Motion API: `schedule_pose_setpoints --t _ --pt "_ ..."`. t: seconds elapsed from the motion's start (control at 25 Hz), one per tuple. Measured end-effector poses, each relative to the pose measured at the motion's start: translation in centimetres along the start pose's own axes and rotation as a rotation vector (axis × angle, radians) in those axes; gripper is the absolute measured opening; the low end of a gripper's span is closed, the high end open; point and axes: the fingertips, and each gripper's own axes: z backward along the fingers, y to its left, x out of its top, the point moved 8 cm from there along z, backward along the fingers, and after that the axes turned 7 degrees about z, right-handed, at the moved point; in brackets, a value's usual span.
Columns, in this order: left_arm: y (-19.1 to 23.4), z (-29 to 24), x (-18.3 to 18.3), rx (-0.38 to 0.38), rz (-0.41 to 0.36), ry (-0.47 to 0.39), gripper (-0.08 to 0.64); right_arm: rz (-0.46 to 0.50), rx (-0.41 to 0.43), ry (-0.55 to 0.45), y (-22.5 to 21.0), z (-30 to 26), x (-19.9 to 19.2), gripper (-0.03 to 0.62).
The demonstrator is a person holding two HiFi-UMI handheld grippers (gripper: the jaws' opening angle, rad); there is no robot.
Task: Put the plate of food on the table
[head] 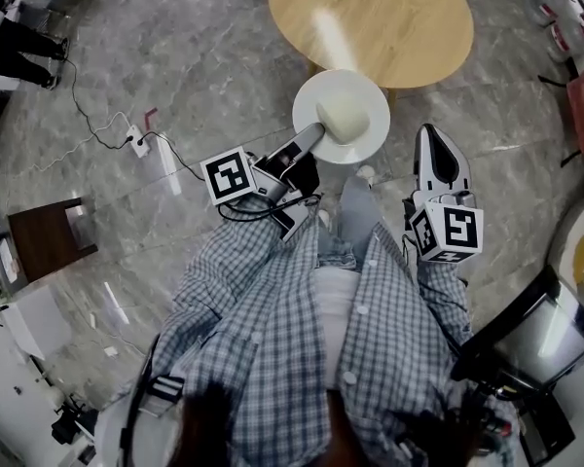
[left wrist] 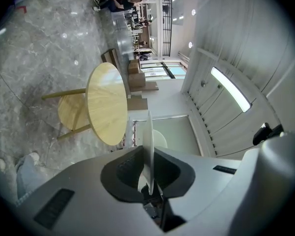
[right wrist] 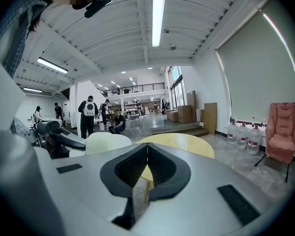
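In the head view a white plate (head: 316,90) carries a pale lump of food (head: 345,115). It hangs over the marble floor, just short of the near edge of the round wooden table (head: 370,17). My left gripper (head: 316,134) is shut on the plate's near rim. Its own view shows the plate edge-on (left wrist: 150,141) between the jaws, with the table (left wrist: 105,102) ahead. My right gripper (head: 430,132) is off to the right of the plate, shut and empty. From the right gripper view I see the plate (right wrist: 108,142), the table (right wrist: 187,144) and its own gripper (right wrist: 147,145).
A power strip with its cable (head: 136,142) lies on the floor to the left, and a dark brown stool (head: 47,236) stands further left. A pink chair (right wrist: 282,132) and water bottles (right wrist: 243,132) are at the right. People (right wrist: 88,114) stand far back.
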Motion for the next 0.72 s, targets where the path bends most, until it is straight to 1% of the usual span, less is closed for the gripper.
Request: schedule_pose_setpoints --t 0.16,0.36,0.56,0.72 --pt "0.2 -1.2 0.7 0.001 0.01 -0.04 0.026 0.002 0.017 -0.003 -1.9 -1.5 0.0 0.008" --pt "0.9 -3.8 1.2 0.0 -0.005 -0.071 0.026 -0.007 0.025 -0.013 -5.0 -3.3 -1.0 0.008" --pt "-1.1 -6.8 2.6 -0.014 -0.006 -0.097 0.026 0.004 0.041 -0.009 -7.7 -5.5 1.3 0.008" --pt "-1.5 -8.4 2.9 -0.019 -0.011 -0.11 0.026 0.004 0.055 -0.01 -9.2 -6.8 1.7 0.008"
